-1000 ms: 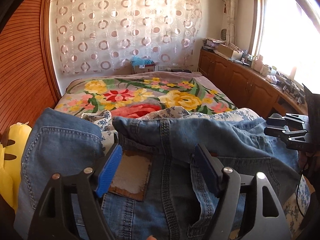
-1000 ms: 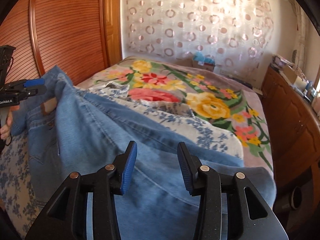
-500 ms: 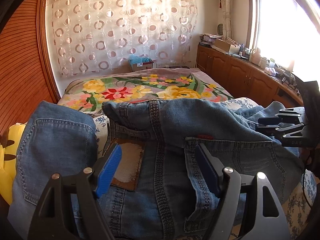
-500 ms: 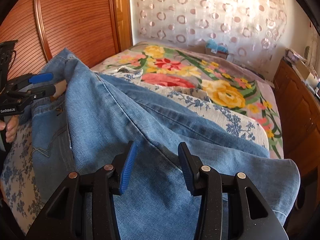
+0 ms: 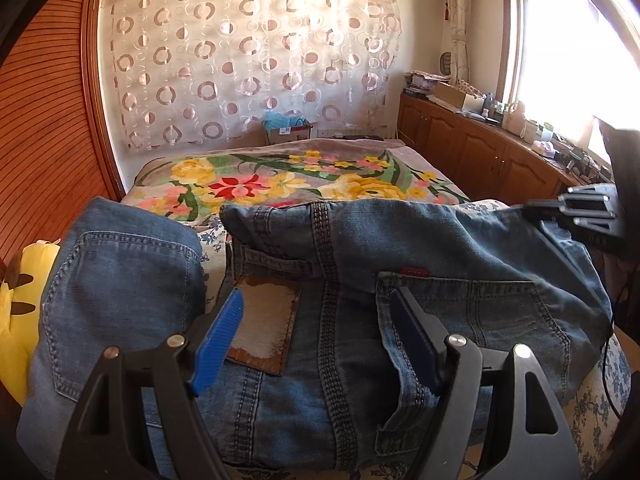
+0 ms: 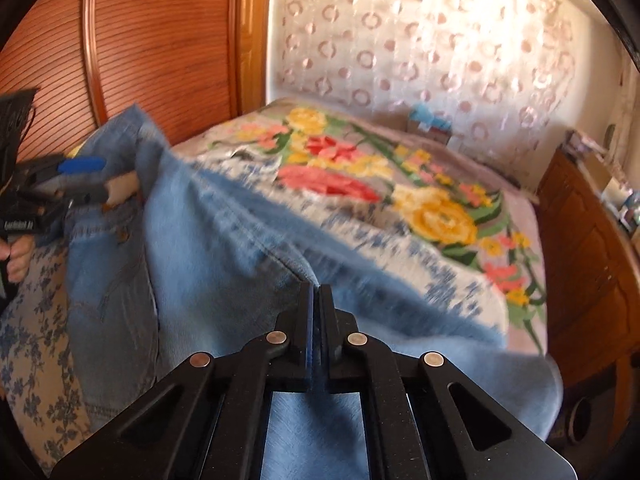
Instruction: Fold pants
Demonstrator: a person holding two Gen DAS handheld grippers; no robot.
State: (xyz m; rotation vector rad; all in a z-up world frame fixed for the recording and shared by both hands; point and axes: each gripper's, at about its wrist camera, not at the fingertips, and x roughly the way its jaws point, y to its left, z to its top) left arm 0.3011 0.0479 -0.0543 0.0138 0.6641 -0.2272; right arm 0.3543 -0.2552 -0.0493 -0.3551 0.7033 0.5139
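Observation:
Blue jeans (image 5: 440, 240) lie across the near end of the bed, waist toward my left gripper (image 5: 316, 300). Its blue pads (image 5: 218, 344) stand wide apart over the waistband, either side of the brown leather patch (image 5: 264, 320); the denim between them lies flat. One finger tip sits under a back pocket fold. My right gripper (image 6: 315, 292) is shut, pinching a raised ridge of the lighter jeans (image 6: 224, 248) leg. In the left wrist view, my right gripper (image 5: 536, 205) holds the leg's edge at the far right. The right wrist view shows my left gripper (image 6: 100, 176) at the waist.
A floral blanket (image 5: 280, 180) covers the bed beyond the jeans, over a blue-flowered sheet (image 6: 36, 340). A yellow plush toy (image 5: 16, 312) lies at the left. A slatted wooden wall (image 5: 40, 120) runs along the left, and cluttered wooden cabinets (image 5: 480, 152) under the window on the right.
The right jaws have closed onto a fold of the jeans leg and lifted it slightly. The leg now stretches higher across the left wrist view. The left gripper has stayed put.

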